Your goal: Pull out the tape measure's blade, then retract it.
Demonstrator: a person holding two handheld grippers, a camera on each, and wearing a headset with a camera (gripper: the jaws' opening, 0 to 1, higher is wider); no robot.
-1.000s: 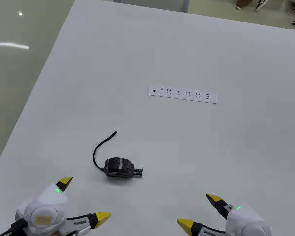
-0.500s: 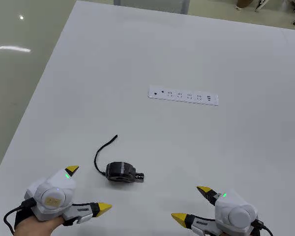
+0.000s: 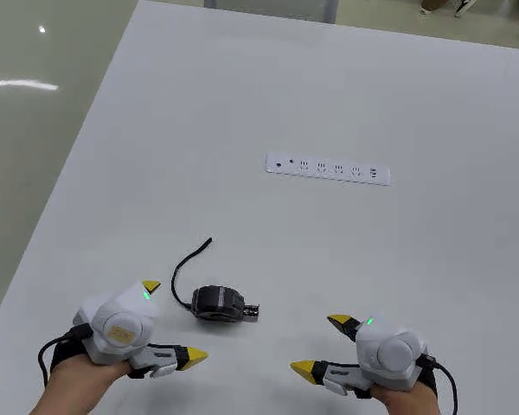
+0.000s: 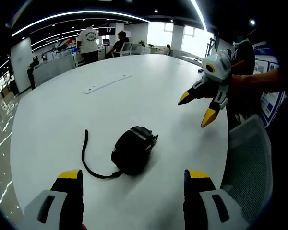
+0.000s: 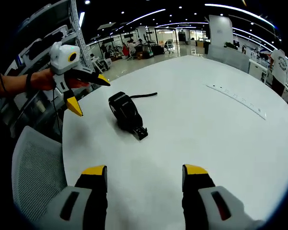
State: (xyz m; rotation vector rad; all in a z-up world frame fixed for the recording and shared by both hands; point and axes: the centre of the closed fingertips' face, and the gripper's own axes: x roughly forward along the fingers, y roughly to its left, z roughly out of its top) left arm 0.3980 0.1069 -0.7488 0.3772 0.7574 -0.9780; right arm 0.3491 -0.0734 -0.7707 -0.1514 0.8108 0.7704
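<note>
A black tape measure (image 3: 218,303) with a black wrist cord (image 3: 190,264) lies on the white table (image 3: 329,104), its blade tip (image 3: 252,309) facing right. The left gripper (image 3: 173,322) stands open just left of it, yellow-tipped fingers spread wide. In the left gripper view the tape measure (image 4: 133,149) lies ahead between the jaws, untouched. The right gripper (image 3: 322,346) is open to the tape's right, a short gap away. In the right gripper view the tape measure (image 5: 127,114) sits ahead to the left, with the left gripper (image 5: 86,94) beyond it.
A white power strip (image 3: 327,168) lies flat further back on the table. The table's left edge (image 3: 60,194) drops to a glossy floor. A mesh chair (image 4: 249,163) stands by the table's near edge. People stand far off across the room (image 4: 90,40).
Both grippers have moved up and inward toward the tape measure, the left closing in from the left, the right from the right. The tape measure itself has not moved.
</note>
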